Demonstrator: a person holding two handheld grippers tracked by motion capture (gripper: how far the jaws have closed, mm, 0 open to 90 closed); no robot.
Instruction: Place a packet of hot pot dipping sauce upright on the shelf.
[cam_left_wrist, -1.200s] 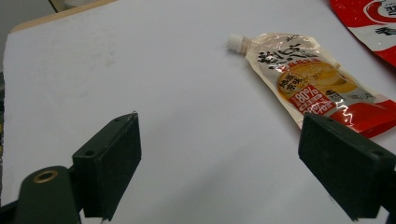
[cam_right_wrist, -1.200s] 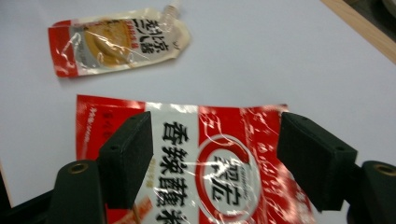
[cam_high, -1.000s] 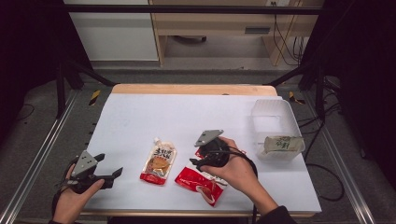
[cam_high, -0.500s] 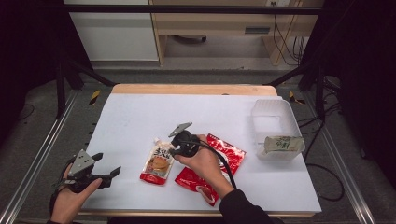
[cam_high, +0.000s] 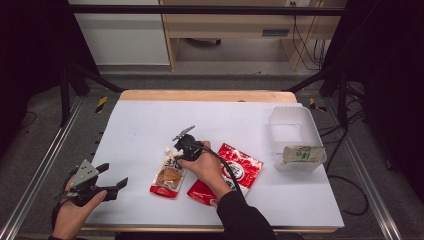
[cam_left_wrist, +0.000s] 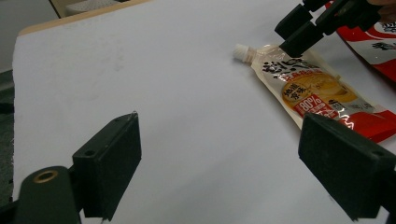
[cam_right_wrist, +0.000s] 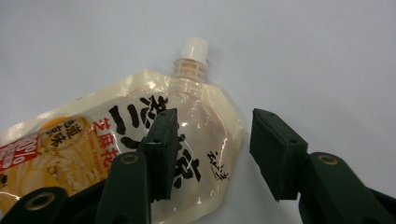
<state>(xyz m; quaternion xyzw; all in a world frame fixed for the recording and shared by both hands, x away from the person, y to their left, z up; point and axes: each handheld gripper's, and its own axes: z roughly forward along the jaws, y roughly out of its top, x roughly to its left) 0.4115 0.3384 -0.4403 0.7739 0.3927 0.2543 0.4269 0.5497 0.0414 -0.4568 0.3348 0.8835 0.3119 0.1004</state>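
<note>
I see the white tabletop (cam_high: 150, 125) under both of my tools. Well off beyond my right gripper (cam_high: 186, 145), on the side away from my left one, stands one clear plastic bin (cam_high: 295, 125), and in it lies one pale packet (cam_high: 302, 154), against the near wall. Two red pouches (cam_high: 240, 167) lie flat just behind my right fingers (cam_right_wrist: 161, 149), overlapping, partly under my forearm. One spouted pouch (cam_right_wrist: 140, 154), cream and translucent with black lettering and a white cap, lies flat directly beneath those fingers, its cap pointing away past their tips. The right fingers stand about half apart after a recent closing, the pouch's upper shoulder beneath the gap; one finger hangs over the film, the other over bare tabletop, and I cannot tell whether either touches it. My left gripper (cam_left_wrist: 224, 172) hovers with fingers spread wide and nothing between them, the spouted pouch lying ahead of them towards one side.
</note>
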